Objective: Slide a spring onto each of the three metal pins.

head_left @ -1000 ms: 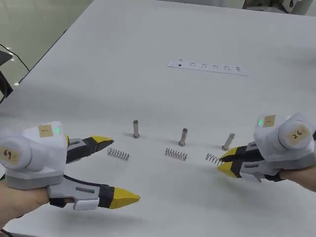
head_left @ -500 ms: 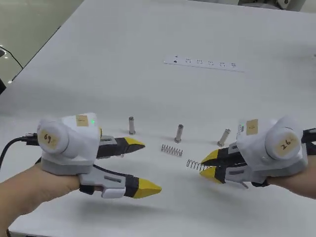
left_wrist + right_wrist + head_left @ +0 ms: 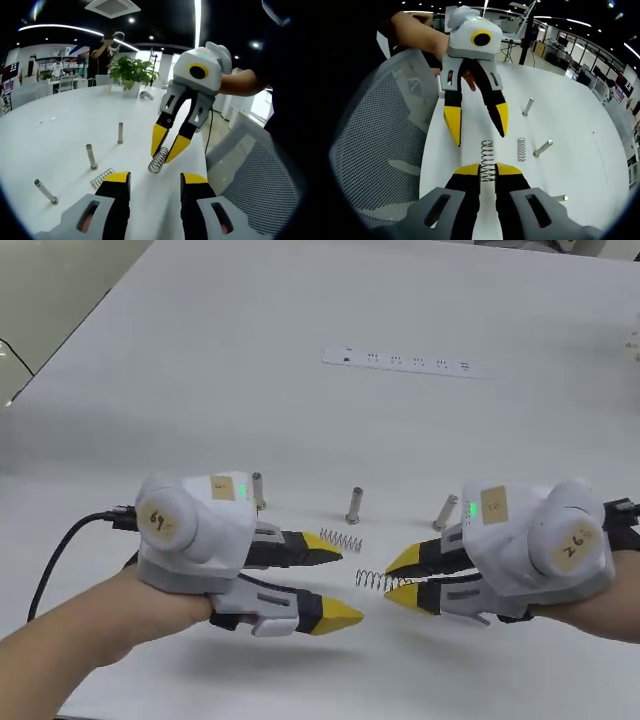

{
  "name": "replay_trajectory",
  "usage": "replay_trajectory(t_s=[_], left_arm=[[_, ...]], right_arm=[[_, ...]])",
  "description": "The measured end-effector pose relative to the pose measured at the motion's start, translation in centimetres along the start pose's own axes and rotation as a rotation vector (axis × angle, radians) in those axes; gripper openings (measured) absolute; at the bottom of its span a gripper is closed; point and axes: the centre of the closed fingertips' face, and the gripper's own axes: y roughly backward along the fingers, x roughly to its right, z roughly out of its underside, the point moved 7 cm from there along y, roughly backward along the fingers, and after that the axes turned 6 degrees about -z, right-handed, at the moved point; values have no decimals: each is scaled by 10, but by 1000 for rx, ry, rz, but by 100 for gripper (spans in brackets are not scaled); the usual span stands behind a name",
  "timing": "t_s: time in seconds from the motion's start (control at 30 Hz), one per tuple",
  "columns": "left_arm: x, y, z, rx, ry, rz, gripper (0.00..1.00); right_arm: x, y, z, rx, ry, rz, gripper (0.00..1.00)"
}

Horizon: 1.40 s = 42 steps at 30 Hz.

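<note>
Right fingers pinch a spring over open table; left fingers spread just opposite.

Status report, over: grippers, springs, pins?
Right gripper shut on one spring. Left gripper open, facing it. Three pins bare; loose spring lies by middle pin. Nothing blocking the pins.

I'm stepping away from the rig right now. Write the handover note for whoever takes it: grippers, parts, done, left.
Right gripper: shut on a spring, its free end pointing toward the left gripper.
Left gripper: open, empty, facing the right one.
Left pin, middle pin and right pin stand in a row on the table, all bare.
Second spring lies flat near the middle pin.
Done: one spring picked up. Left: a spring onto every pin.
</note>
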Motion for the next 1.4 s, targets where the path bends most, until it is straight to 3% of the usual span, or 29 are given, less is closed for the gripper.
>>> replay_trajectory(t_s=[0.13,0.5,0.7,1.17,1.4], left_arm=[[0,-2,-4,23,8,8,26],[3,-11,-9,26,-27,42,16],[5,-12,-9,25,-47,59,4],[5,-10,-12,38,-70,60,3],[8,-10,-12,37,-59,72,3]], right_arm=[[-1,0,-1,4,9,-3,8],[-1,4,-6,16,27,-9,8],[-1,4,-7,14,37,-15,8],[0,6,-9,16,38,-14,9],[0,8,3,-2,-5,-15,12]])
